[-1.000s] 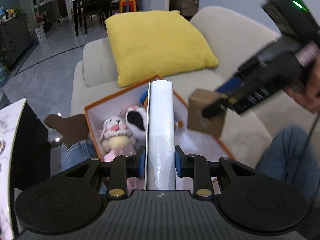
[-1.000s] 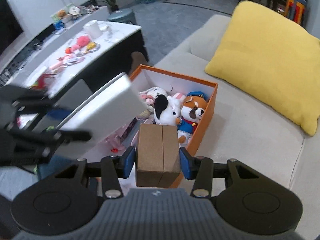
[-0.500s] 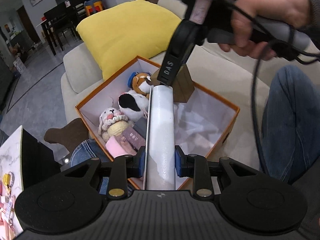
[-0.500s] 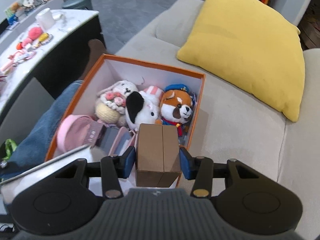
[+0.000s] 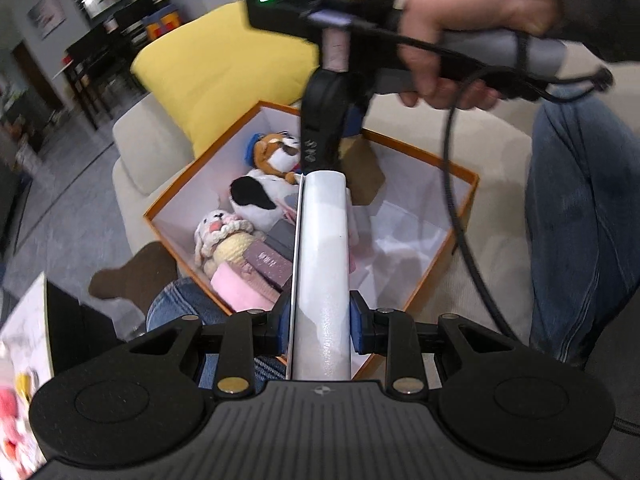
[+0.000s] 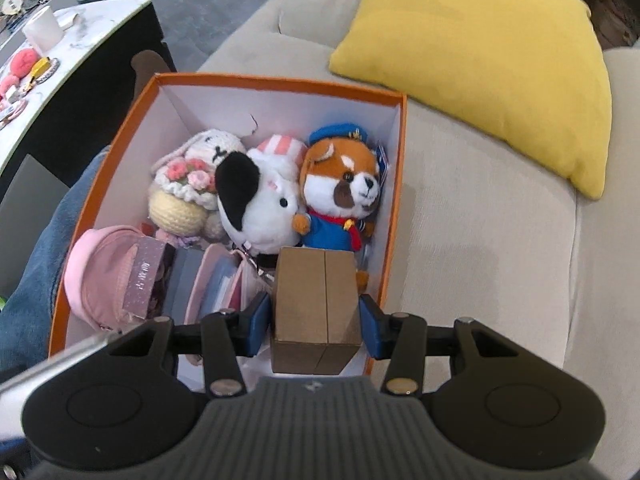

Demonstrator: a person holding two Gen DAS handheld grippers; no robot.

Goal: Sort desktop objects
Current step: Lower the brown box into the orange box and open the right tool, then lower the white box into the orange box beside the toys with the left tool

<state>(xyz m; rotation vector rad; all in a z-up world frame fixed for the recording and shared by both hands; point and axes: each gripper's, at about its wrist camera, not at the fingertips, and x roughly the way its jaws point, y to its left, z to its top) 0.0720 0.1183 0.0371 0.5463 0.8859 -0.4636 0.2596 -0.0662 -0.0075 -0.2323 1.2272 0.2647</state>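
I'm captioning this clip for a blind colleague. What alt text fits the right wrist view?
The right gripper holds a small brown cardboard box over an open orange box on a beige sofa. Inside are a fox plush in blue uniform, a black-eared white plush and a crocheted bunny. A yellow cushion lies behind.

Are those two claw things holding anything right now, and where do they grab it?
Yes. The left gripper clamps a white box by its near end; the right gripper squeezes a brown cardboard box by its two sides.

3 plush toys (image 6: 280,184) in box (image 6: 394,208), cushion (image 6: 480,52) behind
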